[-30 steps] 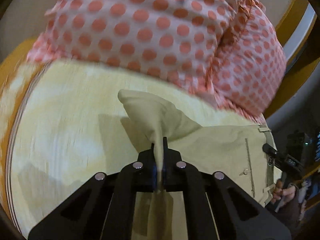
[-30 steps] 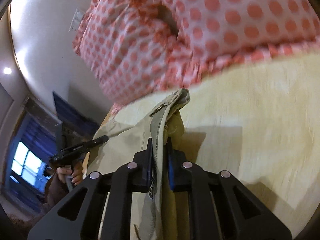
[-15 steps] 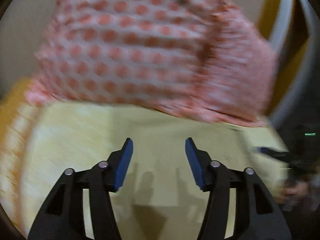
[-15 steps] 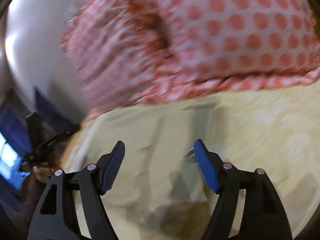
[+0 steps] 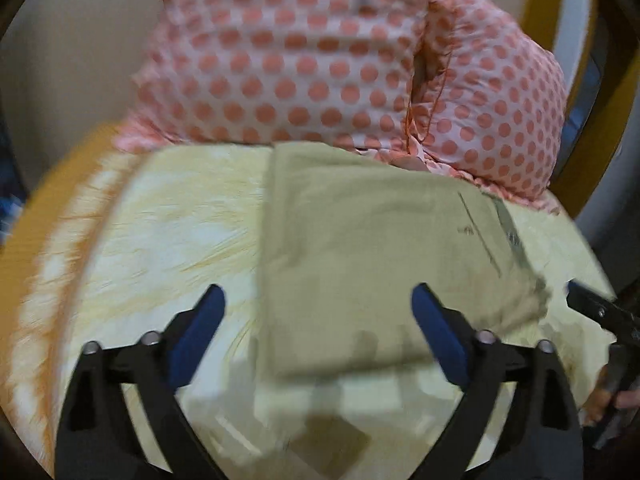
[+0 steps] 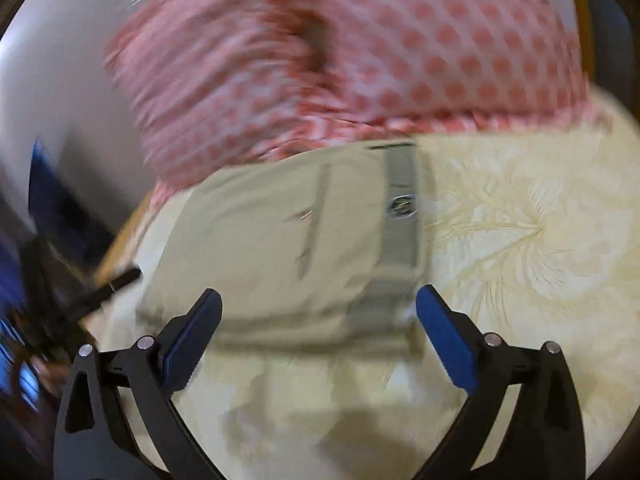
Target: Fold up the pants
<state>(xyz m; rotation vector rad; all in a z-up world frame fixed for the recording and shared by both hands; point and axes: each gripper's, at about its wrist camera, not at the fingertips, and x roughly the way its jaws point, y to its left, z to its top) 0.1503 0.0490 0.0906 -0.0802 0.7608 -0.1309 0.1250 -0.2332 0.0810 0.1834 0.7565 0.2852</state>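
The khaki pants (image 5: 360,248) lie folded flat on the pale yellow bedsheet (image 5: 180,232). In the right wrist view the pants (image 6: 288,248) show their waistband and metal button (image 6: 401,204) on the right side. My left gripper (image 5: 318,320) is open and empty, hovering over the near edge of the pants. My right gripper (image 6: 318,320) is open and empty, above the waistband end. The other gripper shows at the edge of each view, at the right edge in the left wrist view (image 5: 600,316) and at the left in the right wrist view (image 6: 104,284).
A pink polka-dot pillow (image 5: 340,60) leans against the wall just behind the pants; it also shows in the right wrist view (image 6: 360,60). The orange border of the sheet (image 5: 48,208) marks the left bed edge.
Both grippers were shut on the pants' fabric a second ago; both have opened, let go and pulled back. The pants now lie flat in a folded rectangle.
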